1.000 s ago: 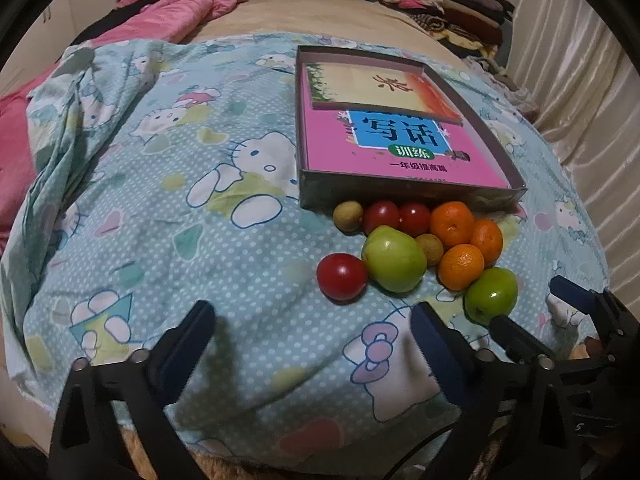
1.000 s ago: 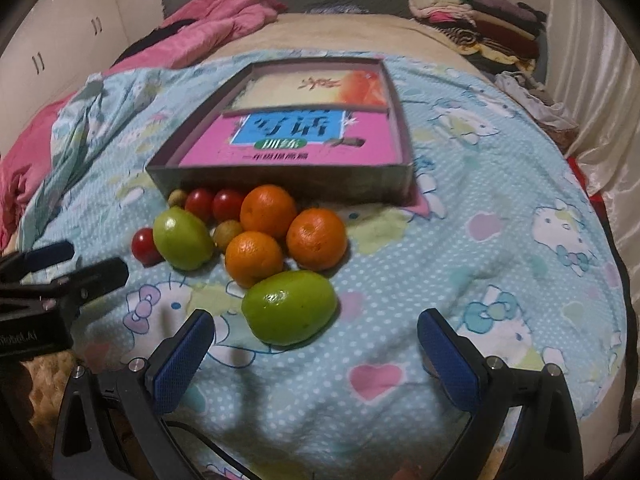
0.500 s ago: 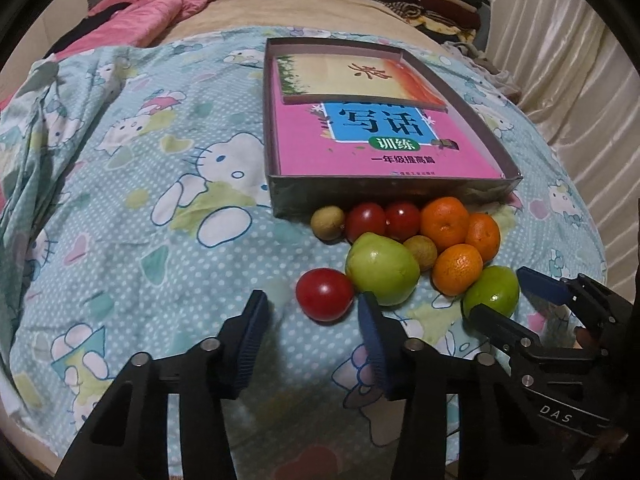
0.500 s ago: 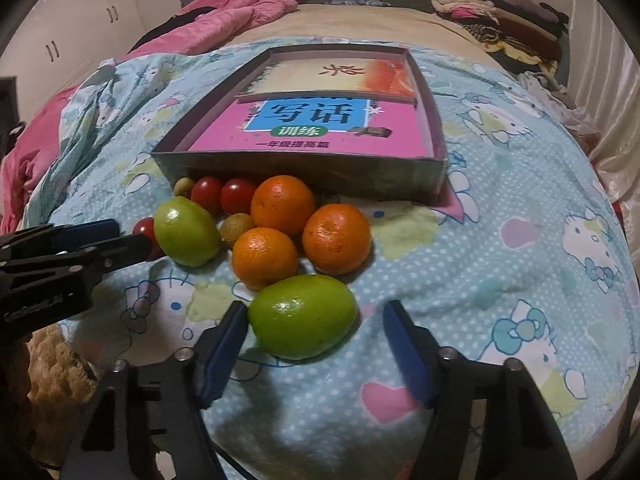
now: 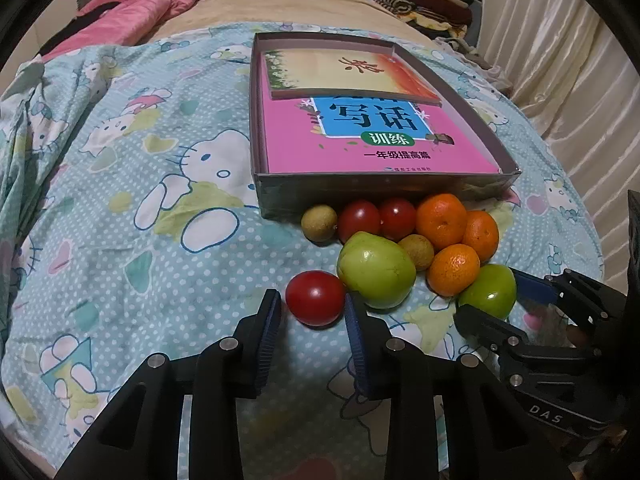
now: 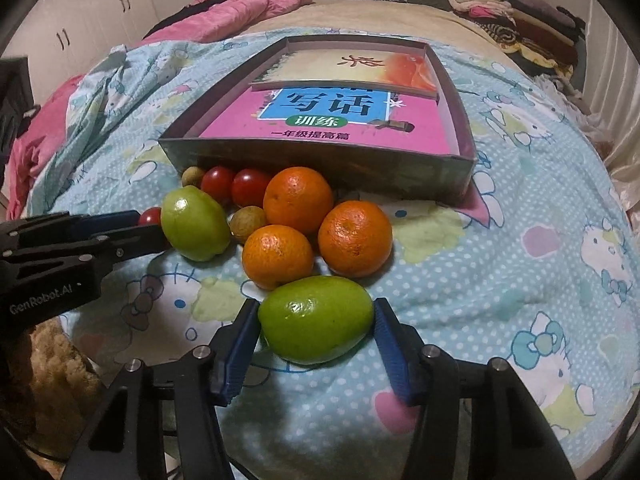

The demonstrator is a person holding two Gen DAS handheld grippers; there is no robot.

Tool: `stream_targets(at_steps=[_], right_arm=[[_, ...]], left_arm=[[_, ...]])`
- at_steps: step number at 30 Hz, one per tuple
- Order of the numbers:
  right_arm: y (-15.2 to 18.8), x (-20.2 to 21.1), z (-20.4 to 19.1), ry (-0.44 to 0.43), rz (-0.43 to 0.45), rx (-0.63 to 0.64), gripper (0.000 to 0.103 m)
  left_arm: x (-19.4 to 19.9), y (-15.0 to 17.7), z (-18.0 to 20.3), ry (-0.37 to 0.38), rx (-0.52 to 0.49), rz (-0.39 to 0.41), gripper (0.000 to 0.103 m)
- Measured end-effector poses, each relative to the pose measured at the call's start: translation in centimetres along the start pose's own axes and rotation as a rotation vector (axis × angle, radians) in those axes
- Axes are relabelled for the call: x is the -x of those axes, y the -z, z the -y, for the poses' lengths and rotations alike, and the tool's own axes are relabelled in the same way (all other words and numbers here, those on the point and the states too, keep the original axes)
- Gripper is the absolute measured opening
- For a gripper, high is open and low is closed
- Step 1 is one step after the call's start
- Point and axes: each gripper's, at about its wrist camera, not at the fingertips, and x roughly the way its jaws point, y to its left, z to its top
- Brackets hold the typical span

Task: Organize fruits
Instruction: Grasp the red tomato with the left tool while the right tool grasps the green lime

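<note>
Left gripper (image 5: 310, 316) flanking red tomato (image 5: 315, 298), contact unclear; right gripper (image 6: 314, 330) seemingly pinching green fruit (image 6: 316, 319)

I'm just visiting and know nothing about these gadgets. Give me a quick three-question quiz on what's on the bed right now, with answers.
1. True or false: the left gripper brackets a red tomato.
2. Which fruit sits between the right gripper fingers? A) an orange B) a green fruit C) a small brown fruit
3. How many oranges lie in front of the box?

Key:
1. True; the blue pads flank it, though a firm squeeze cannot be confirmed.
2. B; both pads sit at its ends.
3. Three.
</note>
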Motion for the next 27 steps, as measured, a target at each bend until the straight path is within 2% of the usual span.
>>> stream_targets(at_steps=[9,27], right_arm=[[0.0,-0.1,-0.2,0.009,0.004,0.010,0.057],[0.1,1.1,1.7,-0.063,0.031,-0.079,0.056]], left_arm=[[-0.4,-0.1,0.0,0.008,-0.007,-0.007,0.031],[0.0,0.1,-0.1,0.035,-0.036,0.008,0.030]])
